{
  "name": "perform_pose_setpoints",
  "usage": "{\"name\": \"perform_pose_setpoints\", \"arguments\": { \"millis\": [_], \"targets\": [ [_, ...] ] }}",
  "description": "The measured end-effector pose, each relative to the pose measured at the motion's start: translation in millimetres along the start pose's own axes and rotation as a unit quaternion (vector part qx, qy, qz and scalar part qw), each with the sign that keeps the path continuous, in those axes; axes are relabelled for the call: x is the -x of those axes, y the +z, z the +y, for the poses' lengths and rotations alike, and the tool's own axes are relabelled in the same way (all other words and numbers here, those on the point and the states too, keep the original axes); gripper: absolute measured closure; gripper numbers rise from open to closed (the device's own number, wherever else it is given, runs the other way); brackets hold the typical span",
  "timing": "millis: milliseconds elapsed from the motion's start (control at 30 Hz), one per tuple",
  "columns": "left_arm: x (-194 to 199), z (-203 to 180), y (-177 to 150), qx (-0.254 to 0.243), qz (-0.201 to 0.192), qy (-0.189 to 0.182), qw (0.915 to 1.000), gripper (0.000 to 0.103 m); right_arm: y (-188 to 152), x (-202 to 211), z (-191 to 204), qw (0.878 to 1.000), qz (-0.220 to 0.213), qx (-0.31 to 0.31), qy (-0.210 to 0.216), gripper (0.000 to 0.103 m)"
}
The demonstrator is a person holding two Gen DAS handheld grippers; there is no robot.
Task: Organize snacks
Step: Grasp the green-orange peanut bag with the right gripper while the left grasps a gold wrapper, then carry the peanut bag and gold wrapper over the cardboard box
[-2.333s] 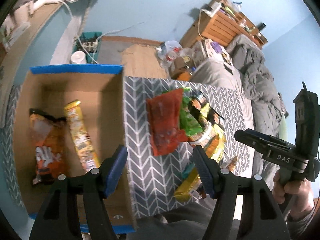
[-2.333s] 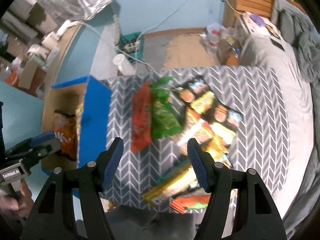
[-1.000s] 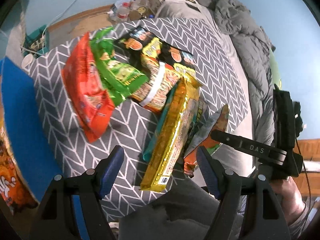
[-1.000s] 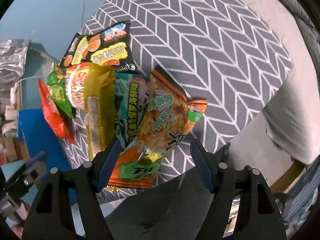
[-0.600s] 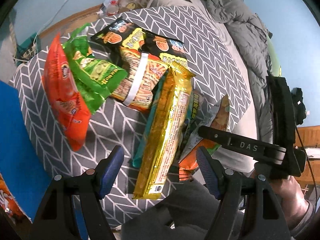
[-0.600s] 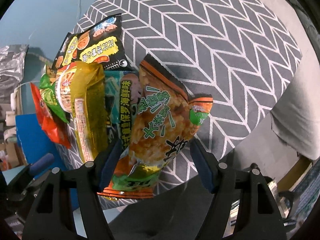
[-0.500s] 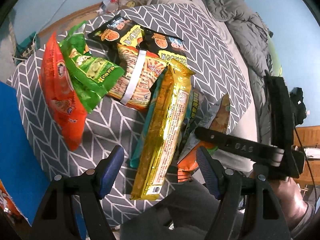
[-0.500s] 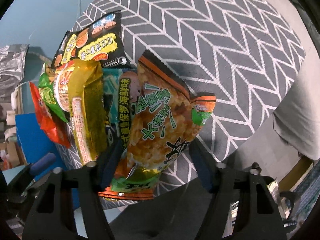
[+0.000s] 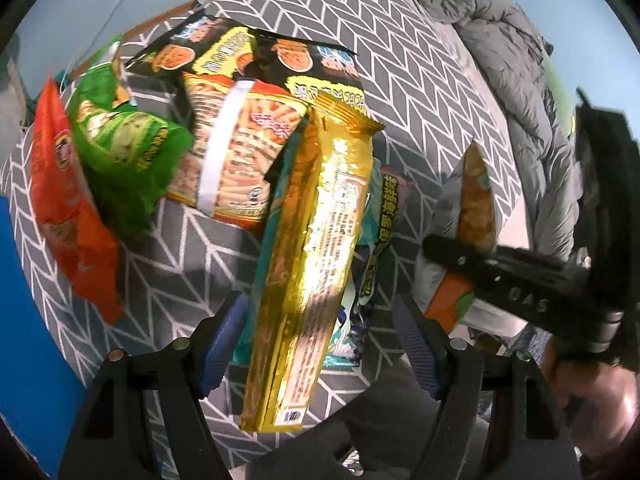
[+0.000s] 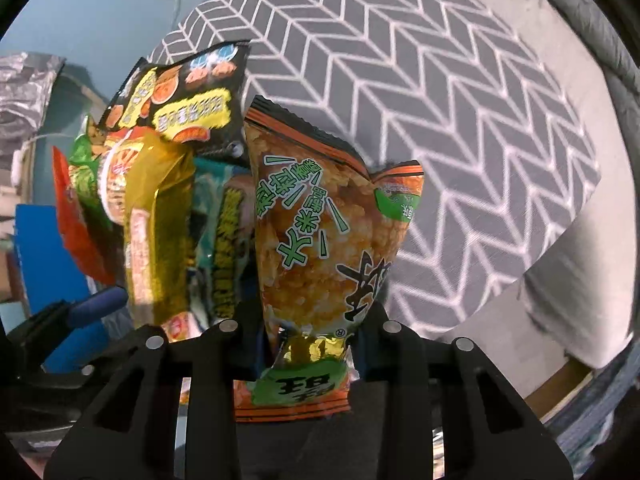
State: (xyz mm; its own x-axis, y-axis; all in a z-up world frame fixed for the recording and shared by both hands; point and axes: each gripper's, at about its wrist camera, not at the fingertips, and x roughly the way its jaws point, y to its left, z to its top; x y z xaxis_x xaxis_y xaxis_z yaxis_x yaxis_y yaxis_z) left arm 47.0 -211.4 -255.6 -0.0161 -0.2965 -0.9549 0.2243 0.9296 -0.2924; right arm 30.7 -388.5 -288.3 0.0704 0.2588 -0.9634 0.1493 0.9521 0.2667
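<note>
1. Left wrist view: the left gripper (image 9: 320, 334) stood spread, its blue pads either side of a gold snack pack (image 9: 316, 248) without pressing it. The pack lay over a teal packet (image 9: 378, 220) near the front edge of the chevron-cloth desk (image 9: 420, 64).
2. Right wrist view: the right gripper (image 10: 310, 344) had just been closing and pinched the orange rice-cracker bag (image 10: 320, 232) near its bottom seam, beside the snack pile.

dim indoor light; glare on gold packet (image 9: 316, 240); motion blur throughout; strong fisheye warp, dark corners.
</note>
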Motion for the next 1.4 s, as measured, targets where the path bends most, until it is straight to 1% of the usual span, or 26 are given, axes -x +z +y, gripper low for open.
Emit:
{"name": "perform_pose_setpoints", "arguments": {
  "millis": [100, 167, 233, 267, 300, 333, 400, 467, 533, 633, 867, 933, 1100, 1200, 1400],
  "targets": [
    [-7.6, -4.6, 1.1, -0.009, -0.002, 0.015, 0.9998, 0.027, 7.2, 3.8, -6.4, 1.000, 0.004, 0.009, -0.002, 0.072],
    [-13.3, -7.0, 1.0, -0.012, 0.001, 0.018, 0.9998, 0.031, 11.4, 3.9, -8.9, 1.000, 0.007, 0.013, -0.001, 0.072],
    [-17.3, -10.5, 0.1, -0.017, 0.003, 0.025, 0.9995, 0.039, 14.5, 1.6, -10.6, 1.000, 0.010, 0.015, -0.001, 0.072],
    [-19.9, -11.8, 1.7, -0.023, 0.002, 0.036, 0.9991, 0.040, 16.0, 1.5, -11.7, 1.000, 0.010, 0.017, -0.001, 0.072],
    [-20.9, -12.4, 1.8, -0.027, 0.000, 0.042, 0.9987, 0.045, 17.5, 1.6, -11.8, 1.000, 0.011, 0.017, -0.001, 0.072],
    [-22.6, -14.3, 1.9, -0.030, 0.000, 0.048, 0.9984, 0.052, 17.3, 0.2, -9.3, 1.000, 0.011, 0.019, -0.001, 0.072],
    [-23.1, -13.0, 2.0, -0.030, -0.002, 0.053, 0.9981, 0.062, 16.1, -4.5, -3.4, 1.000, 0.013, 0.024, -0.002, 0.072],
    [-21.6, -10.8, 1.5, -0.027, -0.005, 0.047, 0.9985, 0.065, 14.8, -7.1, 1.5, 0.999, 0.015, 0.029, -0.002, 0.072],
    [-17.0, -10.7, -0.2, -0.036, -0.016, 0.049, 0.9981, 0.071, 13.7, -8.0, 6.6, 0.999, 0.015, 0.034, -0.003, 0.072],
    [-8.2, -9.7, -3.3, -0.048, -0.025, 0.047, 0.9974, 0.074, 12.5, -5.6, 14.4, 0.999, 0.013, 0.047, -0.004, 0.072],
    [4.3, 2.4, -11.9, -0.042, -0.033, 0.041, 0.9977, 0.074, 10.3, 6.0, 32.3, 0.996, 0.002, 0.084, -0.014, 0.072],
    [12.9, 11.9, -17.4, -0.040, -0.036, 0.037, 0.9979, 0.074, 10.5, 12.9, 39.7, 0.995, -0.001, 0.093, -0.017, 0.072],
    [34.7, 27.3, -21.5, -0.029, -0.051, 0.025, 0.9980, 0.074, 14.4, 34.2, 57.9, 0.993, -0.010, 0.119, -0.022, 0.072],
    [52.3, 37.8, -22.6, -0.015, -0.066, 0.018, 0.9976, 0.074, 16.1, 45.1, 68.3, 0.991, -0.015, 0.131, -0.021, 0.072],
    [86.0, 56.2, -24.8, 0.012, -0.096, 0.020, 0.9951, 0.074, 22.4, 66.1, 90.1, 0.987, -0.023, 0.160, -0.015, 0.072]
  ]
}}
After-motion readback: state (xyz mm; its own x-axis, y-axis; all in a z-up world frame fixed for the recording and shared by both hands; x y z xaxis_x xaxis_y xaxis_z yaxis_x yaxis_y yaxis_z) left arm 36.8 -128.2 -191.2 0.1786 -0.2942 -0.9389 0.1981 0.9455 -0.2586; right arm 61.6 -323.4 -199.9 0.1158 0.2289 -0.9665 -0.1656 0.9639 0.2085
